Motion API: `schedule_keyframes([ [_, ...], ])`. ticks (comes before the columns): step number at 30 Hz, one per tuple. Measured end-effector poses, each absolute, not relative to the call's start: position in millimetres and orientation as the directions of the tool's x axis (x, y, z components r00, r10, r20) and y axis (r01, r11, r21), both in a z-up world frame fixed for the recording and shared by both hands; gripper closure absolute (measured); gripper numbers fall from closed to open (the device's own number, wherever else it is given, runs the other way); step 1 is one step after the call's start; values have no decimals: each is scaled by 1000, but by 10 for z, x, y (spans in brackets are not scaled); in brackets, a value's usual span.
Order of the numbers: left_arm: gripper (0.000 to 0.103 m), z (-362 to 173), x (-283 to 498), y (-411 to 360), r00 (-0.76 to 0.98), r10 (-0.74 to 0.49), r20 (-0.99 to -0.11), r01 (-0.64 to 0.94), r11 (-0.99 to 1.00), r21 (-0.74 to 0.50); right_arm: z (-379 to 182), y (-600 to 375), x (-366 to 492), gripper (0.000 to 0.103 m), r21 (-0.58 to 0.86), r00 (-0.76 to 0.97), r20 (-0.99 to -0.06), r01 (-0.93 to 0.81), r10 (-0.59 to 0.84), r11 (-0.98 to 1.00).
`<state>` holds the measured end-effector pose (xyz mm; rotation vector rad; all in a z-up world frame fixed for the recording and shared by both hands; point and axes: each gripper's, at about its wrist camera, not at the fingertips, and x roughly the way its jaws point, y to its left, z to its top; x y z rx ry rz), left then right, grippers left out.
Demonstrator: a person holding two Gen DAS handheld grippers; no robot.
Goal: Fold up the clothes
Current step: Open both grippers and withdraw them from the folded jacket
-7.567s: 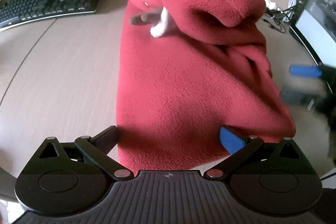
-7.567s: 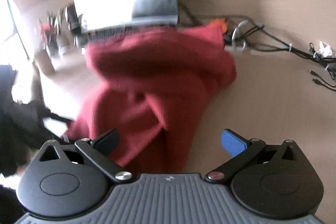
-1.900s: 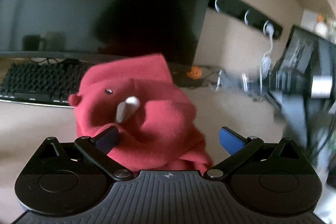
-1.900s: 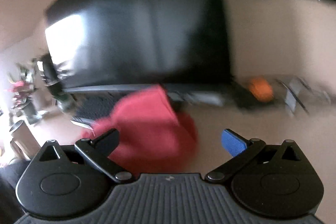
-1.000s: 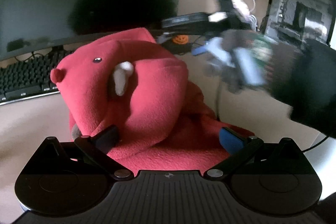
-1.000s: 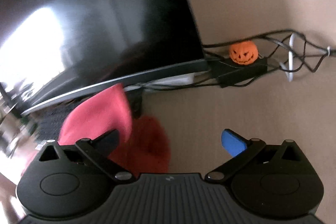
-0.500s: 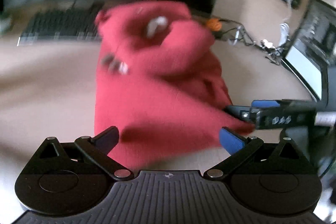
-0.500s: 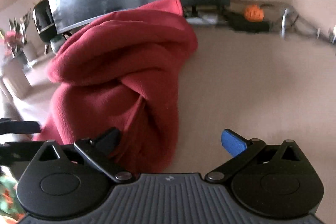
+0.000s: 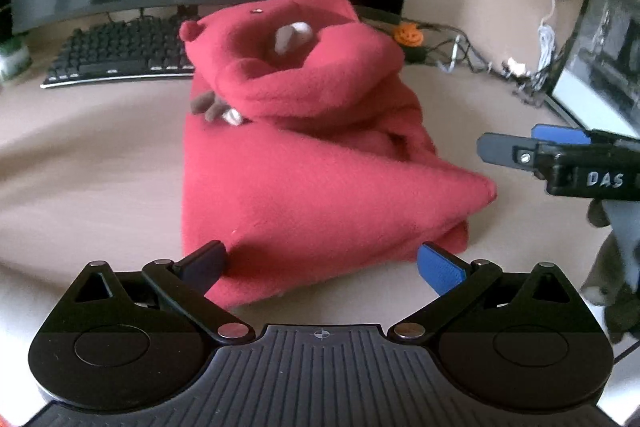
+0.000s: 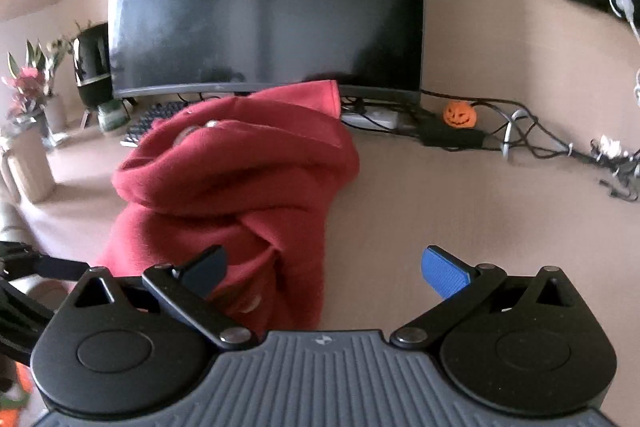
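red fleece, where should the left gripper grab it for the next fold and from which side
Probably the near bottom hem of the red fleece, approached from the front edge. That edge lies flat on the desk right between the open left gripper fingers, while the far end is a bulky hood heap, harder to pinch cleanly.

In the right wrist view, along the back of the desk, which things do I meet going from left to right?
Flowers → dark vase → monitor → orange pumpkin → tangled cables.
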<state>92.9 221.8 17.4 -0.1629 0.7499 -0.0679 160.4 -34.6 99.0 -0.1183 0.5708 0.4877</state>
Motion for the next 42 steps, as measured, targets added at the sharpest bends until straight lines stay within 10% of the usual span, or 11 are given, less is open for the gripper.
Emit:
schedule_keyframes([
  [20,0,54,1137,2360,677,-266,-686,126,961,-247,484,-219,2551,0,192,551,-693,-481,465,855],
  [29,0,430,1034,2557,745,-357,-564,146,912,-385,885,-522,1783,0,198,648,-536,-527,542,826],
  [42,0,3,1347,2346,717,-161,-678,17,977,-213,555,-294,1787,0,66,615,-657,-530,436,846],
])
